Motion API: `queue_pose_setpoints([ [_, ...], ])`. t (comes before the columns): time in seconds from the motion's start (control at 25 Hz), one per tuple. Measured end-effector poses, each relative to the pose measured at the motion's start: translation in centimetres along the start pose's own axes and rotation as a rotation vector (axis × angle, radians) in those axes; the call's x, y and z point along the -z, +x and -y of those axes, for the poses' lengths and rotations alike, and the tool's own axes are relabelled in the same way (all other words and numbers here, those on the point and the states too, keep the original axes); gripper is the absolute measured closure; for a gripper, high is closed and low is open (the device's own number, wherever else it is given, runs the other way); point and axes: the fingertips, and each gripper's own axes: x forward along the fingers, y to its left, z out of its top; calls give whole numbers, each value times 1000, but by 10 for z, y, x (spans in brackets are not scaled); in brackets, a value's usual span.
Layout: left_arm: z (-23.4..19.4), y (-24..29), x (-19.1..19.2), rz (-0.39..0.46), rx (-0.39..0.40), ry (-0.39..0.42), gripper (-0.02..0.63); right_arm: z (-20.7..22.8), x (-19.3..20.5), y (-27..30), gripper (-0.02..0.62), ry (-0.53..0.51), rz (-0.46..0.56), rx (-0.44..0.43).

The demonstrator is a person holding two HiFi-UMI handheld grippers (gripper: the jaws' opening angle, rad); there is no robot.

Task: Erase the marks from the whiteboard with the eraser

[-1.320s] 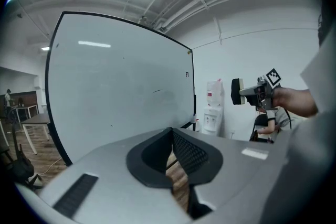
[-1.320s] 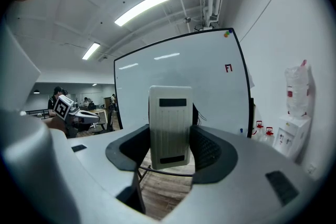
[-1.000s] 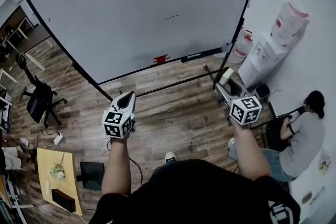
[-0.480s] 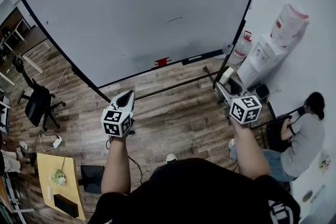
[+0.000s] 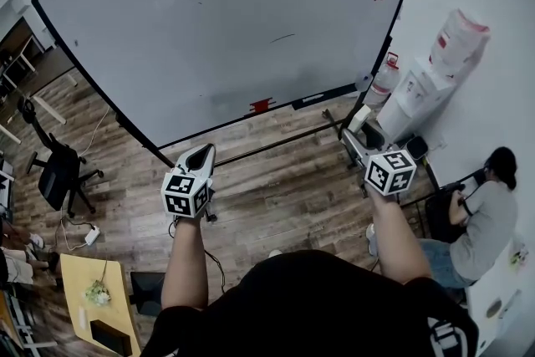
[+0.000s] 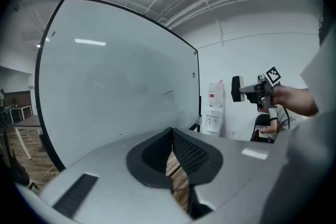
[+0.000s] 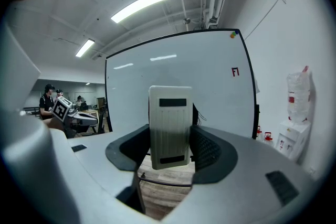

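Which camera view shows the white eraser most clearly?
The right gripper view: the white ribbed plastic eraser stands upright, clamped in the right tool, and fills the centre. The head view shows only a small pale end of it ahead of that tool. The left gripper view shows it far off and small.

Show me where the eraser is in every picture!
Head view: eraser right of centre, under the whiteboard's lower right corner.
Left gripper view: eraser far right, small, dark side showing.
Right gripper view: eraser dead centre, upright in the right claw.
Shared landmark: the whiteboard, in all three views.
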Motion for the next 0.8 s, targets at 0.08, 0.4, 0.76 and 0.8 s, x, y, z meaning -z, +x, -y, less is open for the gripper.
queue_pose_setpoints([
  [0.08,-6,1,-2,5,3,3,594,-4,-2,4,365,-5,1,0],
  [0.4,-29,14,-4,2,17,17,594,-5,-9,26,365,-16,0,25],
  [0.76,-44,12,-1,1,31,27,594,-17,-7,41,365,-30,2,29],
  [0.8,-45,12,-1,1,31,29,594,-18,-7,42,365,-29,2,26],
])
